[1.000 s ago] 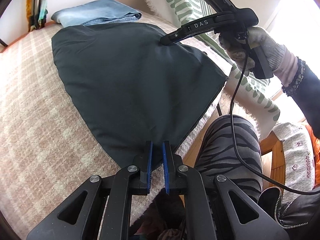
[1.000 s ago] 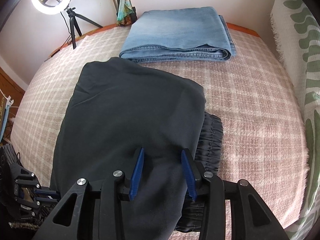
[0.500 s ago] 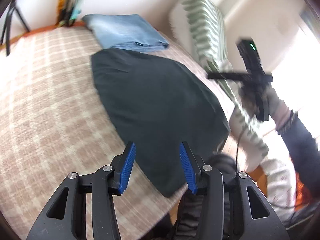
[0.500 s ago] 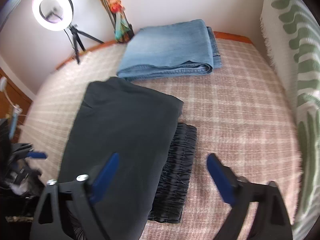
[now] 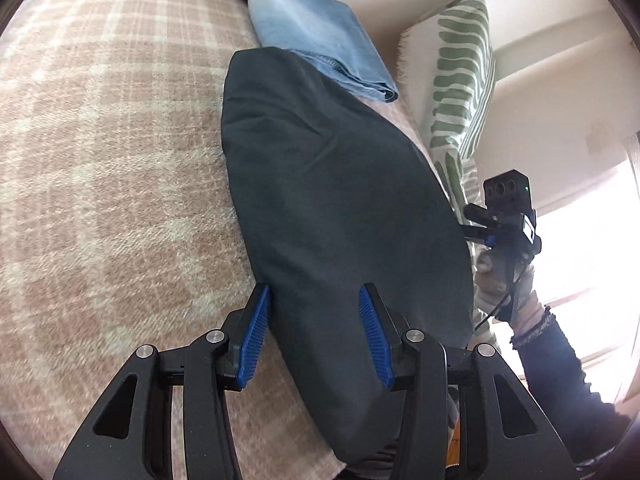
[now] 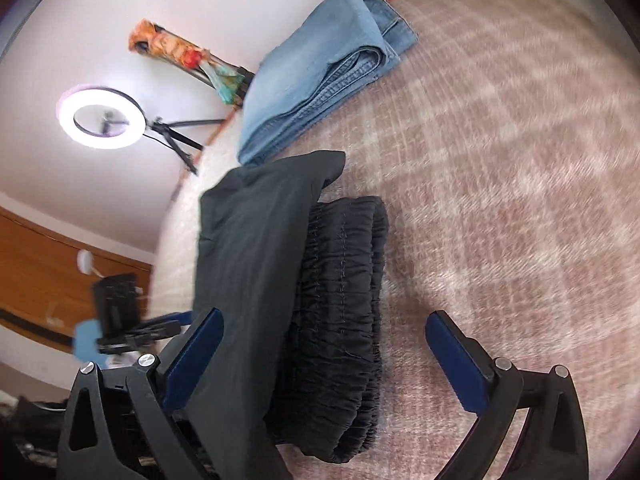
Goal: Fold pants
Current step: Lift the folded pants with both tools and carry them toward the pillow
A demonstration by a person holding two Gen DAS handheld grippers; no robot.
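Observation:
The dark grey pants point(image 5: 340, 200) lie folded flat on the plaid blanket point(image 5: 100, 160). In the right wrist view the pants point(image 6: 256, 248) show their gathered elastic waistband point(image 6: 344, 280) sticking out under the folded layer. My left gripper point(image 5: 316, 332) is open and empty, hovering over the near end of the pants. My right gripper point(image 6: 320, 348) is open wide and empty, above the waistband end. The right gripper also shows in the left wrist view point(image 5: 504, 216), lifted off to the right of the pants.
Folded blue jeans point(image 5: 316, 36) lie beyond the dark pants, also seen in the right wrist view point(image 6: 320, 64). A green-patterned cushion point(image 5: 460, 80) stands at the right. A ring light on a tripod point(image 6: 102, 116) stands by the wall. The bed edge runs near me.
Both grippers have opened and let go of the pants. They have pulled back and tilted. The pants now lie flat, folded over the waistband.

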